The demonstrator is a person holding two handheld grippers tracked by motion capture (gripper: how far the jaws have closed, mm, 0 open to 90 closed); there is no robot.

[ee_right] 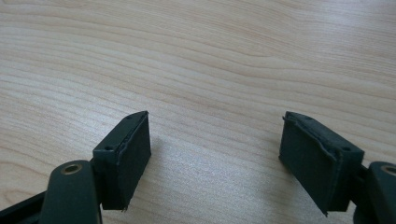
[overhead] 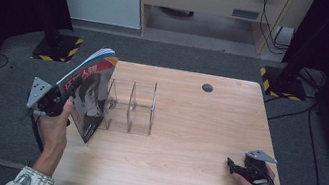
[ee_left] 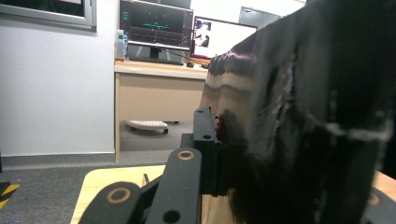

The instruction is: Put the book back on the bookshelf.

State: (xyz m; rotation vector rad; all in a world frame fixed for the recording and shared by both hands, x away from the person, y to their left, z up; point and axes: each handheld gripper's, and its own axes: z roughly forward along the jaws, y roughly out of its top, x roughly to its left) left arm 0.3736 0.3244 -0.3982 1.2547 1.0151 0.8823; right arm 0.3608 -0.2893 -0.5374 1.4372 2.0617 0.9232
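Magazine [overhead: 89, 91] stands tilted on its lower edge at the table's [overhead: 180, 166] nine o'clock side, its glossy cover facing the person, just left of the clear acrylic file rack [overhead: 132, 107]. Left gripper [overhead: 64, 97] clamps its outer edge, jaws closed tight on the pages; in the left gripper view the dark cover [ee_left: 303, 121] looms at three o'clock beside one black jaw. Right gripper [overhead: 233, 165] rests at the table's four o'clock, well apart from the rack, jaws spread wide over bare wood [ee_right: 215, 60] and holding nothing. Judging the risk: the floppy pages may splay or buckle against a divider if lowered at this slant, and a thin edge grip could let the magazine slip or nudge the light rack sideways.
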